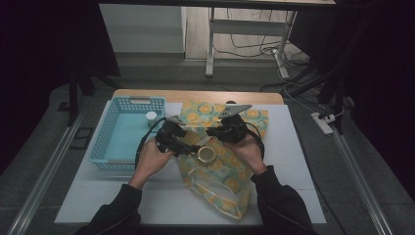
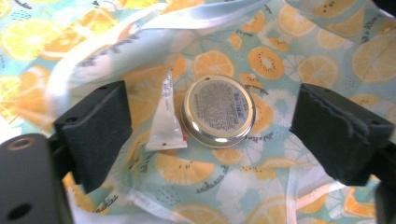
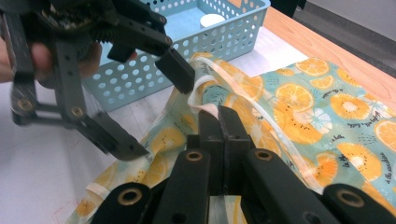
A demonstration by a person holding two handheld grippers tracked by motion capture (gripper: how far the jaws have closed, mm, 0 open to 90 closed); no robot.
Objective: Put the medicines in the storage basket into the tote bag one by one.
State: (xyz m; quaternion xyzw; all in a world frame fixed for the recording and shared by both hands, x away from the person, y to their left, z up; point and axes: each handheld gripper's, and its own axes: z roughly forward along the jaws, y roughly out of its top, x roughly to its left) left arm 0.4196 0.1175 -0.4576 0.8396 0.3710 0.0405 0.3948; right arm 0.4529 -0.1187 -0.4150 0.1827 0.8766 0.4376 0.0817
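The fingers (image 2: 100, 130) of the left gripper (image 2: 210, 135) stand spread wide apart and pinch nothing; between them, lower down, a round gold-rimmed tin (image 2: 218, 111) lies flat on the fruit-print bag (image 2: 261, 186), and a small white tube (image 2: 164, 119) lies just beside the tin, touching its rim or almost touching it. The fingers (image 3: 219, 126) of the right gripper (image 3: 218, 122) are pressed together on a fold of the bag's cloth close to its white strap (image 3: 205, 88), so the cloth edge is lifted there. In the right gripper view the left gripper shows with its two fingers open above this raised edge. In the high view the left gripper (image 1: 188, 147) and the right gripper (image 1: 220, 133) are near each other over the middle of the tabletop (image 1: 293, 156), and the tin (image 1: 207, 154) lies between them on the bag (image 1: 230, 186), which reaches from the far edge of the tabletop toward the near edge. A light blue perforated basket (image 1: 112, 132) stands at the left side of the tabletop, near the far left corner, just beside the bag. Inside it, by its far right corner, there is a small white round container (image 1: 151, 116).
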